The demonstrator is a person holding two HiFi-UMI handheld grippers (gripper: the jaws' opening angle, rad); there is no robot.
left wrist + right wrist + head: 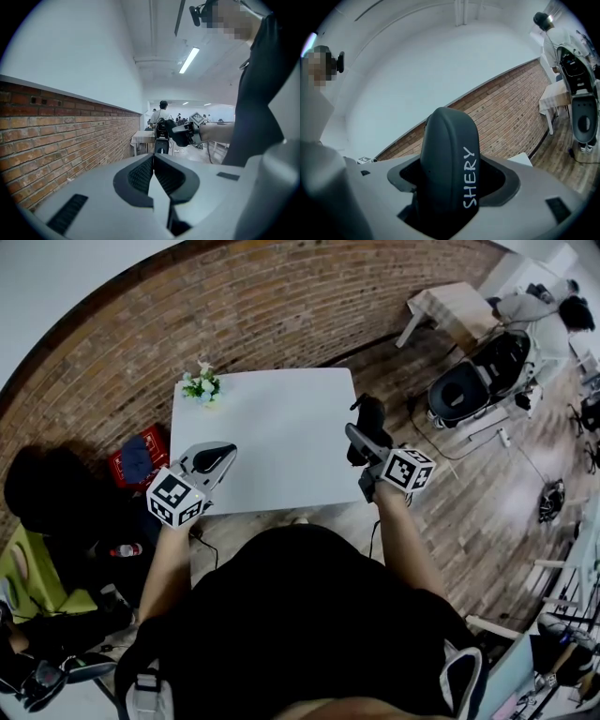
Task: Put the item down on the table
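My right gripper (pixel 367 432) is shut on a dark grey case (pixel 450 168) with white lettering on its side. It holds the case upright above the right edge of the white table (pixel 272 442); in the head view the case (pixel 369 420) shows as a dark shape at the jaws. My left gripper (pixel 216 460) hangs over the table's front left corner with its jaws pressed together on nothing. In the left gripper view the left gripper (pixel 153 169) points across at the right gripper (pixel 183 132) and its case.
A small pot of white flowers (pixel 202 385) stands at the table's far left corner. A brick wall (pixel 281 306) runs behind the table. A red bag (pixel 139 457) lies on the floor at left, a black chair (pixel 473 381) and a second table (pixel 450 306) at right.
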